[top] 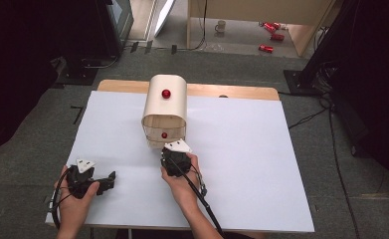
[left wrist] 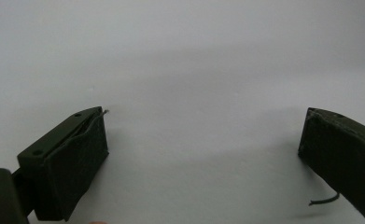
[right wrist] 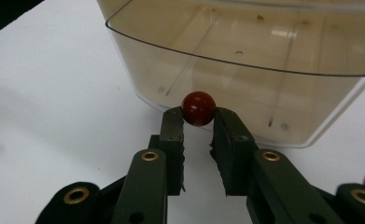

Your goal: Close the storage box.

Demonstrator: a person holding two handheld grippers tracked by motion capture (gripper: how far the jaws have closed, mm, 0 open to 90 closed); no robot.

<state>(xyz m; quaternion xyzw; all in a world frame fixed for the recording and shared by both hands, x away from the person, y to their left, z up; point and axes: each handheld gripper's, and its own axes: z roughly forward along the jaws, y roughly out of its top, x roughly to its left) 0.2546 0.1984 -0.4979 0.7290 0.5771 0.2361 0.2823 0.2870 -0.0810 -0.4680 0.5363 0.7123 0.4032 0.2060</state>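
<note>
- Sitting near the middle of the white table [top: 242,164], closer to its far edge, a cream rounded box [top: 164,109] with a red knob on top [top: 166,93]
- Lower red knob [right wrist: 198,108] is mounted on the box's clear front drawer [right wrist: 245,70], which faces the near edge; the drawer is see-through and tinted, with nothing visible inside it
- Right gripper [right wrist: 198,122] is closed onto this lower red knob: both black jaws press its sides, narrow gap between them
- From above, the right gripper [top: 174,158] is directly in front of the box, touching the drawer front, held by the person's right hand [top: 184,181]; its grey plate points at the box and its cable trails toward the near edge
- Left gripper [top: 107,181] is near the table's near left corner, well apart from the box, held in the left hand [top: 75,194], jaws pointing to the right
- Left gripper [left wrist: 203,140] jaws stand wide apart with bare white surface between them, gripping nothing
- Floor beyond the far edge: red cans [top: 271,35] and a mug [top: 221,26], well apart from the table
</note>
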